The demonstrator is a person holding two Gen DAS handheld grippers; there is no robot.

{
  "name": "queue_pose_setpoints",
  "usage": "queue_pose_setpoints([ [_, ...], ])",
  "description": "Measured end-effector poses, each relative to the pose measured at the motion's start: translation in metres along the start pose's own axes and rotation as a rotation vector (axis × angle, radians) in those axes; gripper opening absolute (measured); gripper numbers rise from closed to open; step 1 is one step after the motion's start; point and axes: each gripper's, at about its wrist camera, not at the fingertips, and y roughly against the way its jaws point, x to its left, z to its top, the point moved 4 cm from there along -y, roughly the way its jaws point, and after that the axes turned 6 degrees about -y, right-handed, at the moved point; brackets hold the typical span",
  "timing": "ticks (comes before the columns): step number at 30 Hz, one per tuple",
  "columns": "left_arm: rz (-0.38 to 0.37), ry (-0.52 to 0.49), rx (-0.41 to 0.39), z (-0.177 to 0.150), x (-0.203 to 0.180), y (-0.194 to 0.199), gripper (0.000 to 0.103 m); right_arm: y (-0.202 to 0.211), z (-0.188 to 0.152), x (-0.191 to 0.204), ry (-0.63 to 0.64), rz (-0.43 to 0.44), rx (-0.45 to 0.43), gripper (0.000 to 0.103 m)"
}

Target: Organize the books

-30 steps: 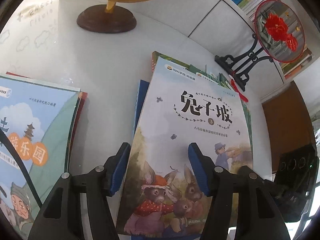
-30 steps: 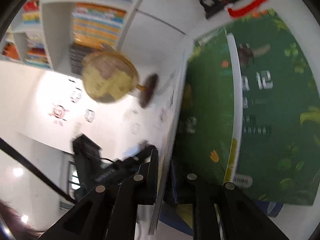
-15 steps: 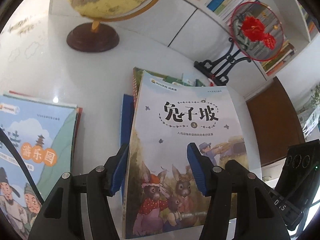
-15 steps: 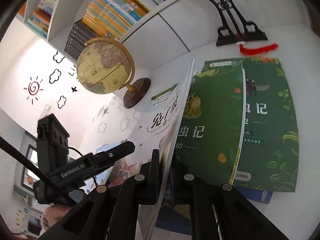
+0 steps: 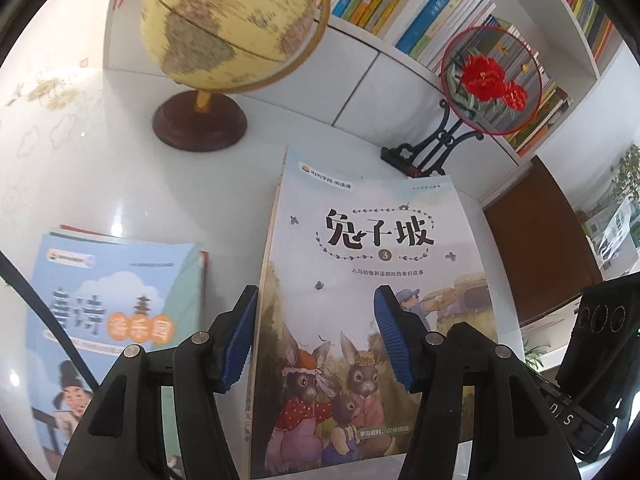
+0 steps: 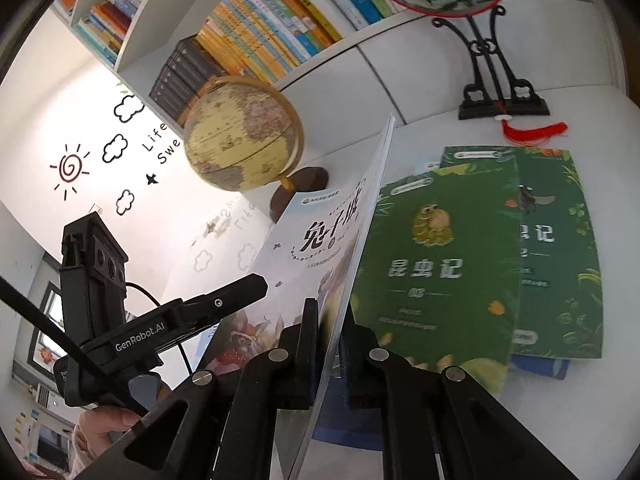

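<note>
Now | right gripper (image 6: 329, 316) pinching rabbit book (image 5: 372, 280) by one edge, tilted up near globe (image 5: 232, 20) | left gripper (image 5: 314, 340) spread, pads (image 5: 240, 336) not pressing cover | risk: thin bk sags/slips frm single-edge pinch, or swings into globe

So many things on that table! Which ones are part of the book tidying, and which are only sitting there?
Part of the job:
- rabbit book, clamped edge-on in the right tool
- left tool, open around the book's spine
- green insect books
- blue poetry book

Just there:
- globe
- embroidered fan on stand
- red tassel
- shelved books
</note>
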Motion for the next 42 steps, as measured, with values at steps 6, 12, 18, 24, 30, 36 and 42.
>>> queue_pose_setpoints([
  [6,0.013,0.013,-0.04,0.002,0.018,0.031,0.054,-0.003,-0.007,0.031,0.022,0.014,-0.006,0.009],
  [12,0.052,0.045,-0.081,0.002,0.046,0.066,0.054,-0.017,-0.016,0.066,0.051,0.053,0.014,0.009],
  [18,0.099,0.099,-0.101,-0.006,0.077,0.092,0.054,-0.038,-0.027,0.101,0.083,0.095,0.052,0.009],
  [24,0.137,0.164,-0.096,-0.022,0.106,0.108,0.054,-0.058,-0.04,0.123,0.075,0.149,0.103,0.01],
  [30,0.162,0.197,-0.081,-0.036,0.124,0.114,0.054,-0.077,-0.054,0.137,0.092,0.157,0.158,0.01],
  [36,0.17,0.22,-0.056,-0.051,0.137,0.112,0.054,-0.088,-0.065,0.141,0.102,0.15,0.195,0.01],
  [42,0.172,0.241,-0.024,-0.065,0.145,0.104,0.054,-0.098,-0.075,0.137,0.089,0.127,0.227,0.01],
])
